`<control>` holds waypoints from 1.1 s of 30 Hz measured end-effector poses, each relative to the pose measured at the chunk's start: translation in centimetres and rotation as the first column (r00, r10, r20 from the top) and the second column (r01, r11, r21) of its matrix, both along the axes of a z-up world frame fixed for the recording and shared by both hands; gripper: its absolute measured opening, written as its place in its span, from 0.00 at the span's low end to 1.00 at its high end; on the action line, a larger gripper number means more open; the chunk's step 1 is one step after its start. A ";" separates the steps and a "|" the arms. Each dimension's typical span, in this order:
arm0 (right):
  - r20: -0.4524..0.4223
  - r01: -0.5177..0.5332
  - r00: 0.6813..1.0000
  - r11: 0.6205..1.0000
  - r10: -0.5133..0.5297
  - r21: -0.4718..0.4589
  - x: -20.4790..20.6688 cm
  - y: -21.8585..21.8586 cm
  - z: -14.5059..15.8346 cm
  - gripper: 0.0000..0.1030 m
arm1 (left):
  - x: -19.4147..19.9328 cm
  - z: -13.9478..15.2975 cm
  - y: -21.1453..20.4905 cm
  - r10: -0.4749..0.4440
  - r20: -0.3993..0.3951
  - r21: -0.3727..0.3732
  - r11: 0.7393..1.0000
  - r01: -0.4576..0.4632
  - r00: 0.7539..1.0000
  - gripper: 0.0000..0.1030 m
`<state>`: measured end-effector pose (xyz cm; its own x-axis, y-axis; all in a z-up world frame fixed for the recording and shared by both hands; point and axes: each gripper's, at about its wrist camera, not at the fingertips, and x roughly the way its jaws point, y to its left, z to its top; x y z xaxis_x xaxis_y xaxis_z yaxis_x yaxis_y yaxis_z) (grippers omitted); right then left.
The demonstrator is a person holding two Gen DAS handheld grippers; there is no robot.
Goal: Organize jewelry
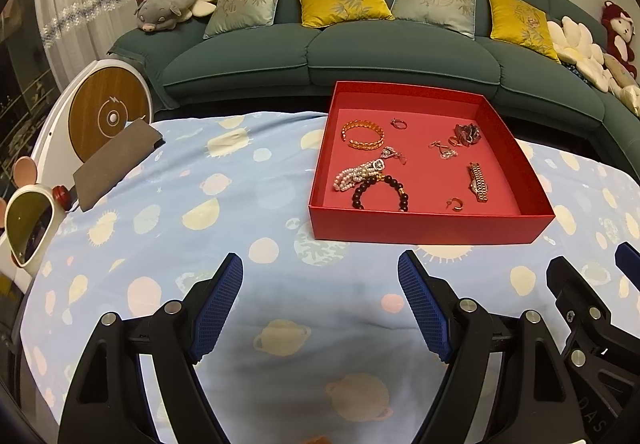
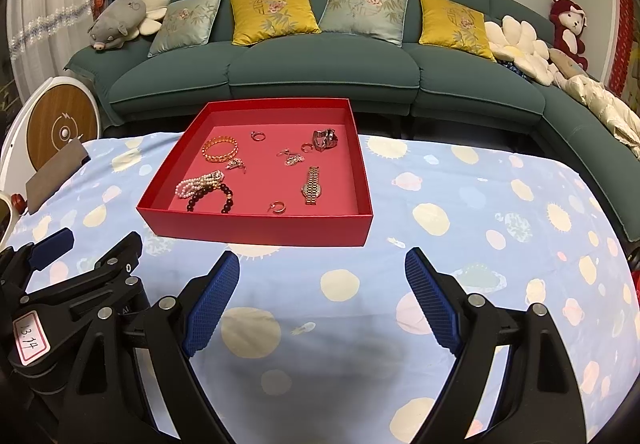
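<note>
Both tongs are held wide apart and empty above the near edge of the counter, side by side: the left tongs and the right tongs, nothing between the blue pads of either. Ahead of both, toward the counter's far edge, a red tray is set on the patterned cloth. The jewelry is scattered inside it. A dark bead bracelet and a pearl strand lie touching near the tray's front left corner, which is judged nearer the left tongs. A gold watch, its long axis running front to back, is judged nearer the right tongs.
</note>
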<state>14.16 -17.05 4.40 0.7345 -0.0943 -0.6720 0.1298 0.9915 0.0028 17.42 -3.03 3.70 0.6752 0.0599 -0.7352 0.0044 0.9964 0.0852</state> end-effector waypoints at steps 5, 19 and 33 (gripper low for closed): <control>0.000 0.001 1.000 1.000 -0.001 0.001 0.0 0.0 0.0 0.80 | 0.0 0.0 0.2 0.004 0.001 0.002 1.000 -0.004 1.000 0.75; 0.009 0.005 1.000 1.000 -0.005 0.002 0.1 0.3 0.0 0.80 | -0.1 0.0 0.2 0.006 0.007 -0.006 1.000 -0.006 1.000 0.75; 0.019 0.012 1.000 1.000 -0.012 0.001 -0.2 0.4 0.0 0.80 | -0.1 0.1 0.2 0.007 0.014 -0.003 1.000 -0.007 1.000 0.75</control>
<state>14.00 -16.65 4.41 0.7462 -0.1030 -0.6577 0.1419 0.9899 0.0060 17.29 -2.84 3.79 0.6852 0.0626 -0.7256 -0.0039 0.9966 0.0823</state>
